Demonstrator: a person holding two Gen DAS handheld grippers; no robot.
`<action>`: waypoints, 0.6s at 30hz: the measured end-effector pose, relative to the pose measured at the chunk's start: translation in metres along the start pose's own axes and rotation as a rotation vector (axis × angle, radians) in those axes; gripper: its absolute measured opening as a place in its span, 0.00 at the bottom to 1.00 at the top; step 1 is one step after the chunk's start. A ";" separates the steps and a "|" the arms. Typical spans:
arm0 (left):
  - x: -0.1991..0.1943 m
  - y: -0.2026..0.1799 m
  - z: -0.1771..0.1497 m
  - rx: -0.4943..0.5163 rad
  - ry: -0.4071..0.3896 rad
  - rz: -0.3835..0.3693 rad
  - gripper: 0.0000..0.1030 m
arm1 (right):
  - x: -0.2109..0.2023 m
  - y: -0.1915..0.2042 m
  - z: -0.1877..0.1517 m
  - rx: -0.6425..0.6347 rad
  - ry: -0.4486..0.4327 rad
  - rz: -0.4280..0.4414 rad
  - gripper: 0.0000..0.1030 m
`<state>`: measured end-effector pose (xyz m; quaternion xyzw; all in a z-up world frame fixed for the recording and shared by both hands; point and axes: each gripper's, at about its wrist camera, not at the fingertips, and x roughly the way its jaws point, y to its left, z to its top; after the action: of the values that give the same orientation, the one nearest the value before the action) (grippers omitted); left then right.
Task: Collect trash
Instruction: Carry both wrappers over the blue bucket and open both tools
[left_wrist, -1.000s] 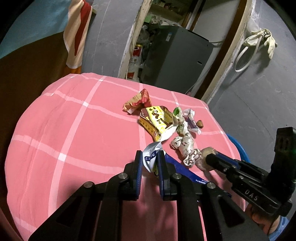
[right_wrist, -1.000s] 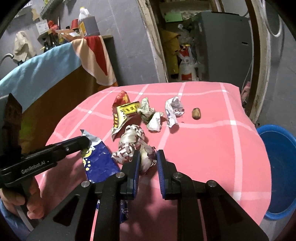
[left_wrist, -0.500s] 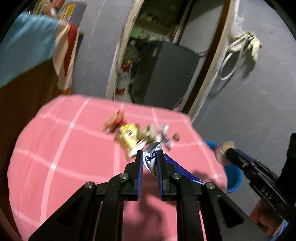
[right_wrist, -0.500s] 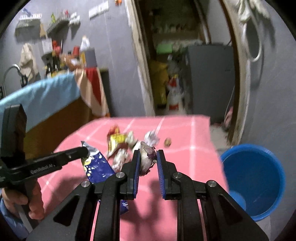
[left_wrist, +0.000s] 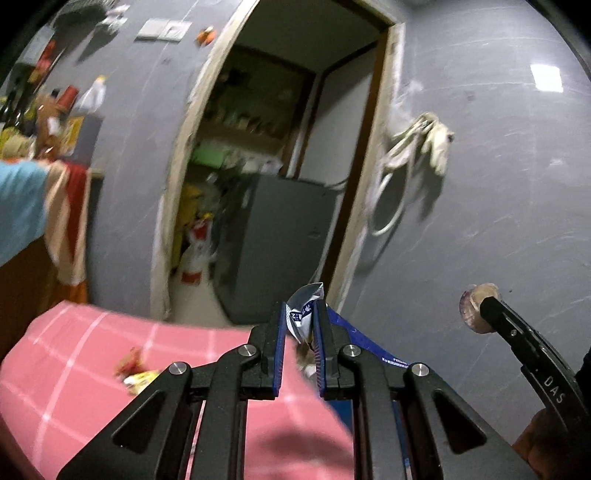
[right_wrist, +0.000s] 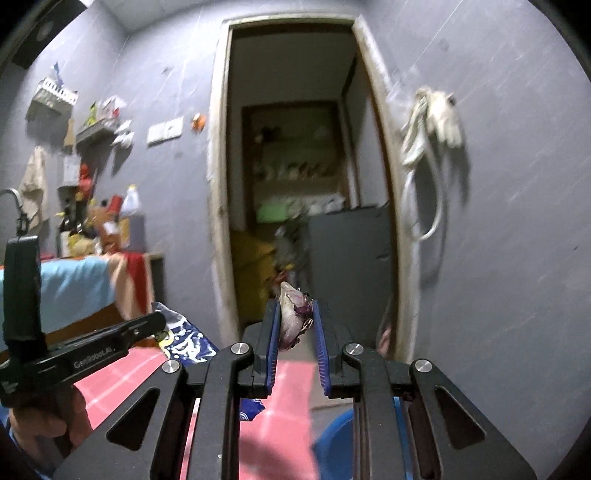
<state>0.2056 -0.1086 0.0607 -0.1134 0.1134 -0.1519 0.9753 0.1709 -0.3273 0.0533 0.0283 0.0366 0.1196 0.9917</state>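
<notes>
Left gripper (left_wrist: 300, 325): jaws pinching blue-and-silver snack wrapper (left_wrist: 304, 314), held in the air above the pink checked tablecloth (left_wrist: 74, 350). Right gripper (right_wrist: 294, 323): jaws pinching crumpled pale wrapper (right_wrist: 290, 314), raised before the doorway. Remaining litter (left_wrist: 135, 369) lies on the cloth. Blue bin (right_wrist: 332, 435) below right.
</notes>
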 end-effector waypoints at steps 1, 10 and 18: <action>0.004 -0.010 0.001 0.007 -0.011 -0.011 0.11 | -0.003 -0.009 0.003 -0.001 -0.014 -0.023 0.15; 0.050 -0.063 -0.010 0.022 -0.009 -0.065 0.11 | -0.010 -0.066 -0.005 0.000 -0.012 -0.151 0.15; 0.102 -0.090 -0.043 0.020 0.124 -0.068 0.11 | -0.001 -0.112 -0.045 0.066 0.093 -0.214 0.15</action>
<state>0.2647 -0.2328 0.0240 -0.0980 0.1681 -0.1926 0.9618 0.1929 -0.4341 0.0013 0.0510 0.0893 0.0133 0.9946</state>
